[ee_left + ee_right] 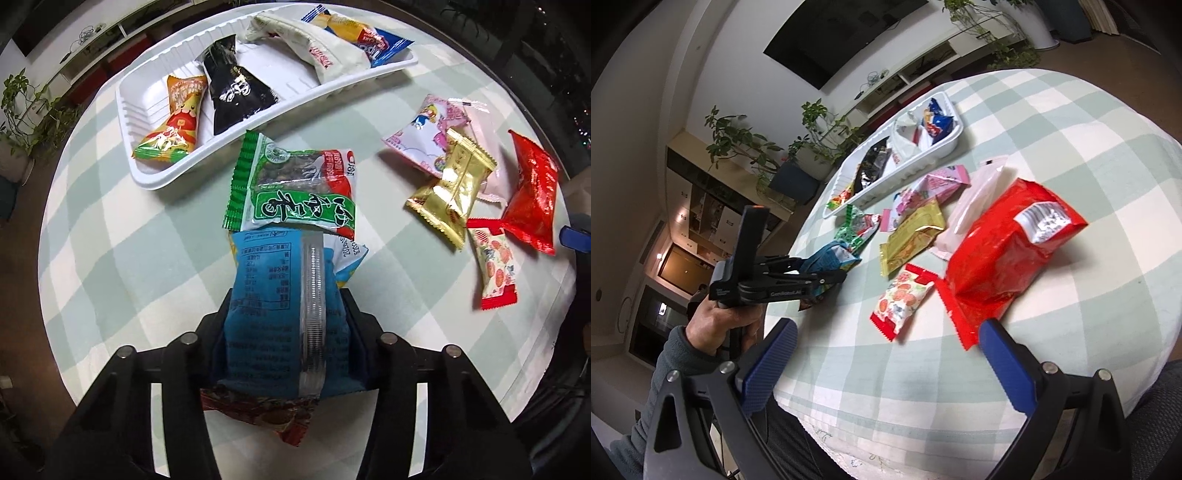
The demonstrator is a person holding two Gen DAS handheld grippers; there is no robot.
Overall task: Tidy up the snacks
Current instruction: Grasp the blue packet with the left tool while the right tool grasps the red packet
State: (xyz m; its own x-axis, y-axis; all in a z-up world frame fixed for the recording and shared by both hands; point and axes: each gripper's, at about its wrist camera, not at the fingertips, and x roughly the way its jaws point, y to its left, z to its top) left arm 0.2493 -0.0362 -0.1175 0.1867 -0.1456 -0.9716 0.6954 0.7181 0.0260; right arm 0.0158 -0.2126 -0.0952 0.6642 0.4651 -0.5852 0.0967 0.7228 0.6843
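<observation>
The left tool (286, 321) is clamped on the blue snack packet (273, 314), its fingers pressing both sides, down near the table's (110, 258) near edge, just beside the green packet (295, 184). The right tool (886, 362) hangs wide with nothing between its blue pads, at the near edge by the red bag (1008, 254). The white tray (147, 177) toward the far edge holds several packets.

"GenRobot.AI" in white on side of left gripper (827, 275); blue packet (280, 306) between its fingers carries a small-print table, upside down, too small to read; green packet (295, 184) just ahead of it has large brush characters, upside down, unreadable; red packet (1008, 247) ahead of the right-hand tool bears a barcode panel
</observation>
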